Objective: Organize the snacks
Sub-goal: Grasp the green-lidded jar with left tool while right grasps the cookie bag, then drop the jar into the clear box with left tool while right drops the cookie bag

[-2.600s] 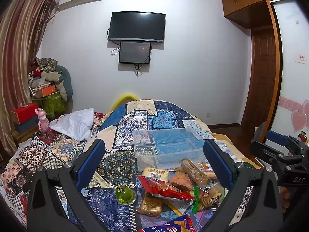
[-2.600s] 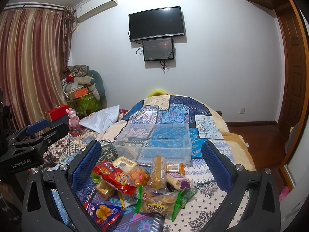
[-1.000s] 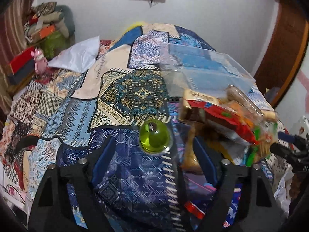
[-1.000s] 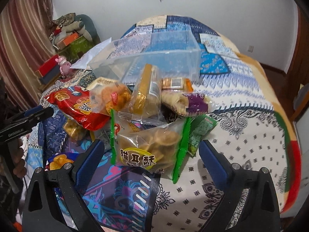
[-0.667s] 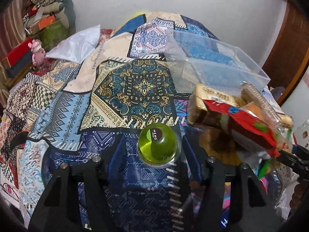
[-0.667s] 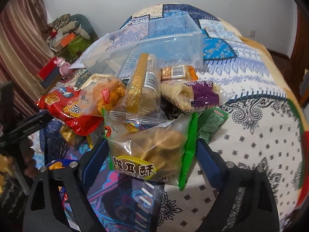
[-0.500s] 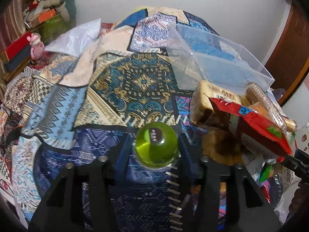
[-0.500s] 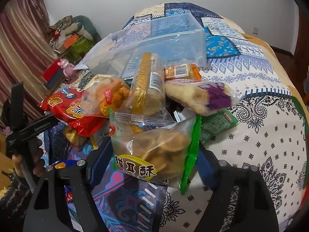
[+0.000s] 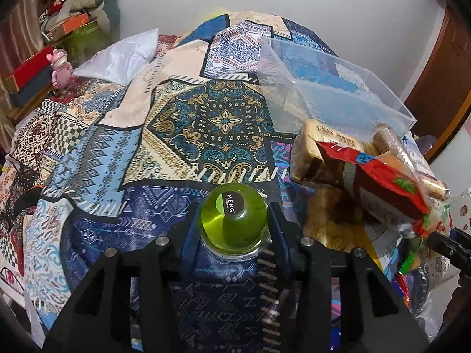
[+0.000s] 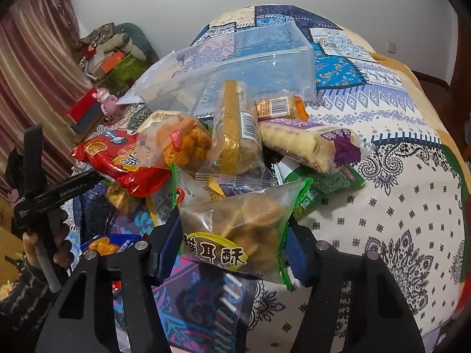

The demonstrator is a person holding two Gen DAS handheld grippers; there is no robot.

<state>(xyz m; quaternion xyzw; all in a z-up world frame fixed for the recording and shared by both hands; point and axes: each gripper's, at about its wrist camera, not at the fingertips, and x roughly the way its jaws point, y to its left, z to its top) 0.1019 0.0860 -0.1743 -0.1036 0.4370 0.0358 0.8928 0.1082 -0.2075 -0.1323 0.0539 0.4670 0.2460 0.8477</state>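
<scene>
My left gripper [image 9: 234, 220] is shut on a green jelly cup [image 9: 234, 223] that sits on the patterned bedspread. My right gripper [image 10: 232, 241] is shut on a clear, green-edged bag of round biscuits [image 10: 235, 232] at the front of the snack pile. The pile holds a red bag [image 10: 117, 158], a fried-snack pack [image 10: 179, 141], a gold-wrapped cake [image 10: 235, 129] and a purple-ended roll [image 10: 312, 144]. A clear plastic bin [image 10: 241, 64] stands empty behind the pile; it also shows in the left wrist view [image 9: 332, 88].
A white pillow [image 9: 123, 58] lies at the bed's far left. A pink toy [image 9: 60, 64] and boxes stand beside the bed. The red bag [image 9: 376, 176] and a cake pack [image 9: 318, 144] lie just right of the left gripper. The left gripper's handle [image 10: 50, 197] shows at the right wrist view's left.
Both grippers came down to the bed and closed: the left onto the green jelly cup, the right onto the biscuit bag.
</scene>
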